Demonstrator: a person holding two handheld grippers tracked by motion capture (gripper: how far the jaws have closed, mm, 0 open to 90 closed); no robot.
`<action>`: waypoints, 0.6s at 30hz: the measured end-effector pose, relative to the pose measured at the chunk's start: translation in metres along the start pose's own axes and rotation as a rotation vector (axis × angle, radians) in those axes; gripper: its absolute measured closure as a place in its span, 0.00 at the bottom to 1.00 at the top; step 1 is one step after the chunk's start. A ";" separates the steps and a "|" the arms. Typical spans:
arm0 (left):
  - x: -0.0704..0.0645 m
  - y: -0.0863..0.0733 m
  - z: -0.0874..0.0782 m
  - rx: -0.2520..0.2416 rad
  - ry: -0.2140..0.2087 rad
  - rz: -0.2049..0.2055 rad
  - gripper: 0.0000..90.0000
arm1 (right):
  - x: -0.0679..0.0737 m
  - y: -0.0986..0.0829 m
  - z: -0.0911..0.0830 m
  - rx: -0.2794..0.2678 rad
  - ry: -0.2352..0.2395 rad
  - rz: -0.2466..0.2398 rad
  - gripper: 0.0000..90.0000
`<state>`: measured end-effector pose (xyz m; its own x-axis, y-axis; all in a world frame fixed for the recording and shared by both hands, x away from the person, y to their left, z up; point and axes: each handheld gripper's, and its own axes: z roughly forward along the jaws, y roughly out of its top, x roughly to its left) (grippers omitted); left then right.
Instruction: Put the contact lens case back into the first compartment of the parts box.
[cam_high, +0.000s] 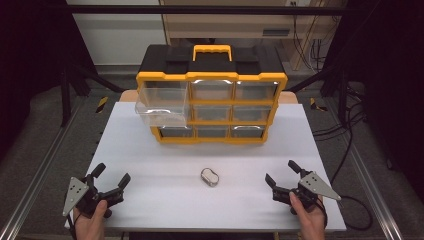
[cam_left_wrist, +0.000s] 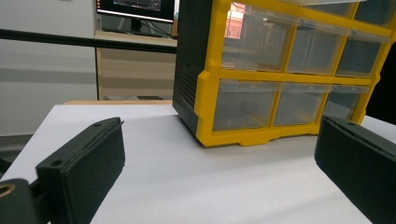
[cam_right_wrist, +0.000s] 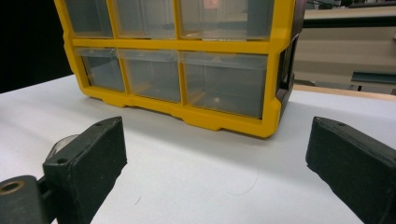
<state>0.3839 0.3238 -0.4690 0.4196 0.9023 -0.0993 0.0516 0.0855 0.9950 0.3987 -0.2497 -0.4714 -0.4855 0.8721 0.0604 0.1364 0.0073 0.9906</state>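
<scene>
On the table (cam_high: 150, 165), the small case (cam_high: 210, 176) lies between the left hand-held gripper (cam_high: 111, 175) and the right hand-held gripper (cam_high: 281, 172), with the drawer cabinet (cam_high: 212, 95) well beyond both, its top-left drawer (cam_high: 161, 104) pulled out toward them.

Organizer (cam_left_wrist: 280, 70) top cut off at frame edge | small object (cam_right_wrist: 63, 142) mostly hidden behind jaw, unidentifiable
</scene>
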 end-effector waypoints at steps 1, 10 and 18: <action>0.000 0.000 0.000 0.000 0.001 0.002 0.02 | 0.000 0.000 0.000 0.000 0.000 0.000 0.06; -0.003 -0.001 0.002 0.009 -0.010 0.015 0.02 | 0.001 0.001 0.002 0.033 -0.005 0.009 0.04; -0.006 0.000 0.003 0.012 -0.009 0.025 0.01 | 0.015 0.006 0.012 0.111 0.005 -0.013 0.04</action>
<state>0.3842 0.3175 -0.4686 0.4288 0.9003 -0.0748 0.0516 0.0582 0.9970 0.4031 -0.2306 -0.4661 -0.4918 0.8694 0.0486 0.2249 0.0729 0.9717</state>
